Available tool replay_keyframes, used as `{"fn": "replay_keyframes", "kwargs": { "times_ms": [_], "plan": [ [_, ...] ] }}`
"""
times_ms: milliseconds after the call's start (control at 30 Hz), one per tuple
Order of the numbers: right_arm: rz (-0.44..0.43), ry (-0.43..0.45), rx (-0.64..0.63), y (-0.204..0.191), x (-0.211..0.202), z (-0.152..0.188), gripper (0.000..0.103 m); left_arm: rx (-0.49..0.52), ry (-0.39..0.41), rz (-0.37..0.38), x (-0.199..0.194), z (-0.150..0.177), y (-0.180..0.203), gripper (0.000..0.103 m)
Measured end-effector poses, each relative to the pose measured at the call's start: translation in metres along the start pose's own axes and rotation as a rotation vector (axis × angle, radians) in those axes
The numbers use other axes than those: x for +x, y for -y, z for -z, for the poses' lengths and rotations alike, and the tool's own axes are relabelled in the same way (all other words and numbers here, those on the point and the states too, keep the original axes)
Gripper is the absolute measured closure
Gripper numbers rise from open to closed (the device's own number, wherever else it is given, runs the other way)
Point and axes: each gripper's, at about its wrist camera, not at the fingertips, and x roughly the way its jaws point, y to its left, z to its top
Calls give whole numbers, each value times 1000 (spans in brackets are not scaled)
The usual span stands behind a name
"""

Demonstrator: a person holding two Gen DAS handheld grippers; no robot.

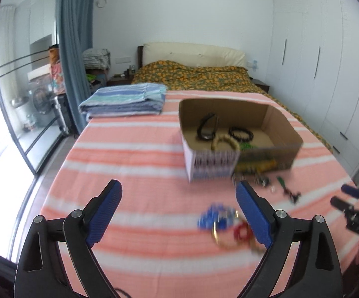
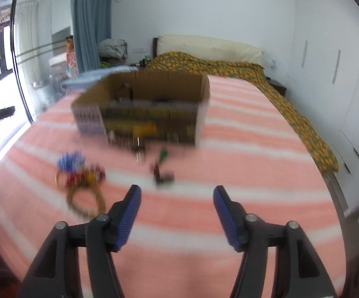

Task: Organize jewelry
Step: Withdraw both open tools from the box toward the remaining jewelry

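An open cardboard box (image 1: 282, 126) (image 2: 154, 84) stands on the pink striped bedspread and holds a black bracelet (image 1: 241, 133), a cream bead bracelet (image 1: 225, 142) and a dark looped piece (image 1: 208, 126). Loose jewelry lies in front of it: a blue bead bracelet (image 1: 216, 217) (image 2: 70, 162), red beads (image 1: 241, 232) (image 2: 85, 176), a gold ring-shaped chain (image 2: 85, 198) and a dark and green piece (image 1: 288, 188) (image 2: 160, 168). My left gripper (image 1: 179, 193) is open, empty, just left of the blue and red pile. My right gripper (image 2: 177, 193) (image 1: 348, 196) is open and empty, below the dark and green piece.
A folded blue striped blanket (image 1: 127, 98) lies at the far left of the bedspread. A yellow patterned quilt (image 1: 199, 77) covers the head of the bed. White wardrobes (image 1: 328, 62) line the right side, and a glass door (image 1: 18, 87) the left.
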Motion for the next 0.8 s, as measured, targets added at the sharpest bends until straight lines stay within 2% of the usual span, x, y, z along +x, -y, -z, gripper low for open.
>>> {"fn": "replay_keyframes", "kwargs": {
  "times_ms": [133, 300, 500, 800],
  "plan": [
    [-5, -33, 20, -6, -9, 32, 36, -18, -16, -24, -34, 24, -8, 9],
    [-9, -40, 33, -17, -6, 47, 35, -71, -16, -33, -61, 42, -18, 4],
    [-57, -58, 92, -27, 3, 57, 35, -103, -66, -52, -37, 76, -20, 4],
    [-44, -64, 112, -26, 8, 69, 34, -81, -130, -39, 4, 111, -3, 4]
  ]
}}
